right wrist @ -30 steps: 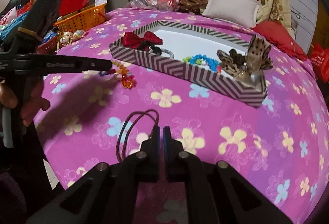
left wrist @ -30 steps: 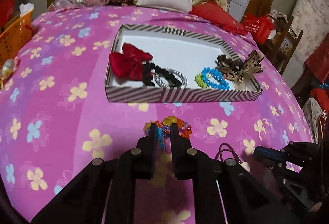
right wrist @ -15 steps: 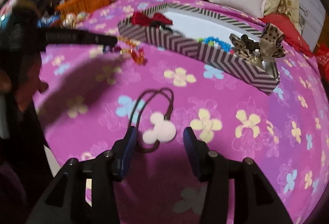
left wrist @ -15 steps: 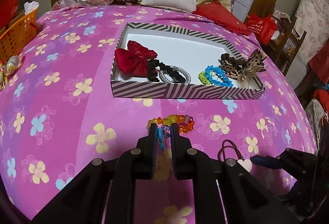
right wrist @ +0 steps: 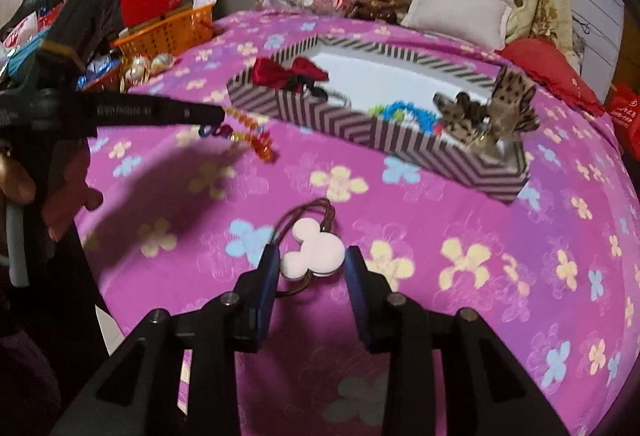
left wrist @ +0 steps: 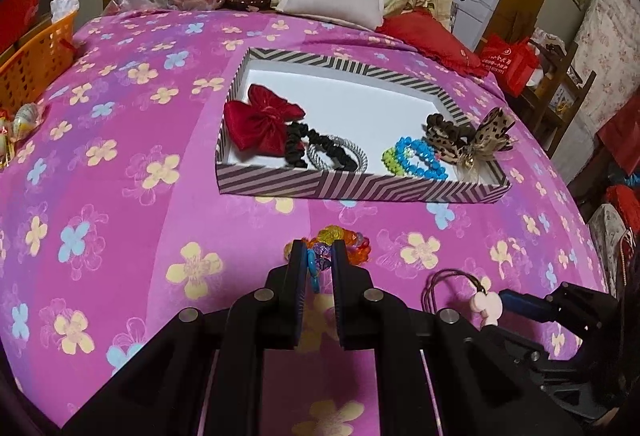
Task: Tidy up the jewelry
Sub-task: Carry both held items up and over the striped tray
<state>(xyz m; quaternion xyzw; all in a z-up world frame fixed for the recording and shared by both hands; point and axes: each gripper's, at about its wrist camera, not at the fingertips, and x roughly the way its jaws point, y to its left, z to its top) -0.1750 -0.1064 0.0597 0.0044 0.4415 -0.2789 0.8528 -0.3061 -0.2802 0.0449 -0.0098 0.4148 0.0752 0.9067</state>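
Since a second ago, the right gripper (right wrist: pixel 308 268) has parted its pressed-together fingers and is now closing them around the pink mouse-head hair tie (right wrist: pixel 314 256) lying on the bed (right wrist: pixel 500 236); both fingers are flanking the charm, seemingly not yet pressing. The left gripper (left wrist: pixel 318 260) is pinching the multicoloured bead bracelet (left wrist: pixel 340 238) just short of the striped tray (left wrist: pixel 360 189). Squeezing the charm squarely, not its cord, should be giving a secure lift.
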